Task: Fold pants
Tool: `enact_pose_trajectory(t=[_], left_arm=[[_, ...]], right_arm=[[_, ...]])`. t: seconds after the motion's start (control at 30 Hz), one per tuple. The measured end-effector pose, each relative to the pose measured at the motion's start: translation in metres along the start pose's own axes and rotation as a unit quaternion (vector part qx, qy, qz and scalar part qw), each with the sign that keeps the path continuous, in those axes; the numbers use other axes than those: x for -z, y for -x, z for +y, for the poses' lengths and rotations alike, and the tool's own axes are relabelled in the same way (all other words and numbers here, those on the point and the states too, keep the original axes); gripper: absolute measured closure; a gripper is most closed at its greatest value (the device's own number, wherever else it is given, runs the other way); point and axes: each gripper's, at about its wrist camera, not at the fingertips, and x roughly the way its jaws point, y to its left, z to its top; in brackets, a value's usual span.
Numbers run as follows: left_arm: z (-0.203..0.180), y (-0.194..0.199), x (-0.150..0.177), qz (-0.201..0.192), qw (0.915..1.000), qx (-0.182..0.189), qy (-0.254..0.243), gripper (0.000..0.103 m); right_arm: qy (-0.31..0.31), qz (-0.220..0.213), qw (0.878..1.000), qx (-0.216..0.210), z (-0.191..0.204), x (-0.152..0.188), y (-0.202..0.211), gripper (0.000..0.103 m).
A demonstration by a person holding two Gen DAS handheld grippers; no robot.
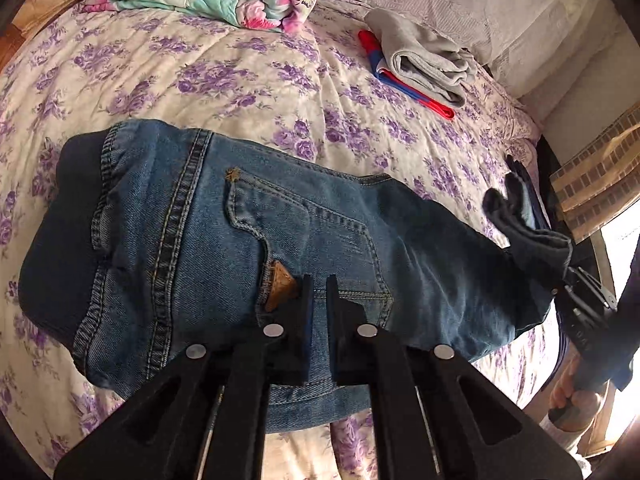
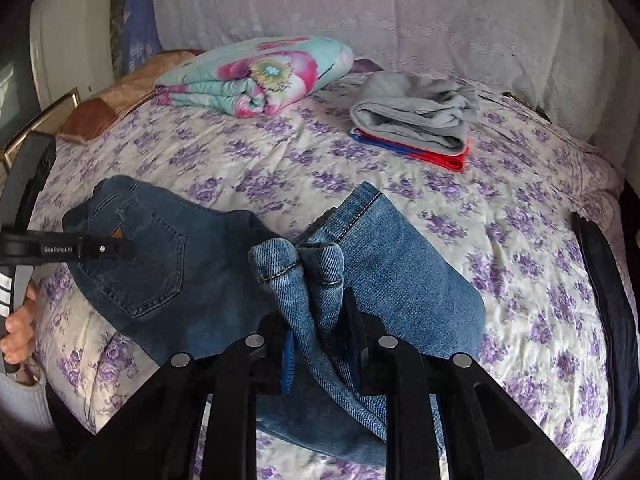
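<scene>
Both grippers are working the jeans (image 1: 248, 248) lying along the bed's (image 1: 240, 80) near edge: right gripper (image 2: 320, 316) is pinching the bunched cuffs to carry them over, left gripper (image 1: 318, 292) is hovering nearly closed above the back pocket, gripping nothing, probably anchoring.

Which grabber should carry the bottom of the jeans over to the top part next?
Probably the right. The right gripper is already clamped on the bunched leg hems of the jeans. The left gripper sits nearly closed over the pocket end, seemingly gripping nothing.
</scene>
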Motion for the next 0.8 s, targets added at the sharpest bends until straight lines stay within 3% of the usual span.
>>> enact_pose_trajectory(t=[0.17, 0.27, 0.33, 0.43, 0.53, 0.6, 0.67, 0.73, 0.8], left_arm=[[-0.004, -0.006, 0.003, -0.008, 0.9999, -0.007, -0.012, 0.098], [0.0, -0.008, 0.004, -0.005, 0.9999, 0.002, -0.01, 0.098], [0.001, -0.008, 0.004, -0.003, 0.9999, 0.006, -0.008, 0.098], [0.001, -0.009, 0.003, -0.001, 1.0, 0.005, -0.008, 0.098], [0.0, -0.01, 0.004, 0.0, 1.0, 0.003, -0.009, 0.098], [0.0, -0.01, 0.003, 0.0, 1.0, 0.003, -0.008, 0.098], [0.001, -0.01, 0.003, 0.001, 1.0, 0.004, -0.008, 0.098], [0.0, -0.01, 0.003, 0.001, 0.9999, 0.001, -0.01, 0.098], [0.0, -0.011, 0.003, 0.002, 0.9999, -0.001, -0.011, 0.098]], right_arm=[[0.078, 0.058, 0.995, -0.004, 0.057, 0.016, -0.038, 0.081], [0.086, 0.082, 0.993, -0.01, 0.065, 0.027, -0.053, 0.059], [0.096, 0.084, 0.992, -0.019, 0.071, 0.028, -0.049, 0.043], [0.091, 0.106, 0.988, -0.061, 0.074, 0.023, -0.034, 0.035], [0.058, 0.103, 0.982, -0.148, 0.062, 0.009, -0.005, 0.034], [0.055, 0.069, 0.987, -0.131, 0.052, -0.003, 0.012, 0.034], [0.06, 0.036, 0.993, -0.093, 0.039, -0.016, 0.018, 0.041], [0.045, 0.032, 0.997, -0.059, 0.023, -0.03, 0.005, 0.087], [0.023, 0.042, 0.997, -0.052, 0.008, -0.042, -0.019, 0.089]])
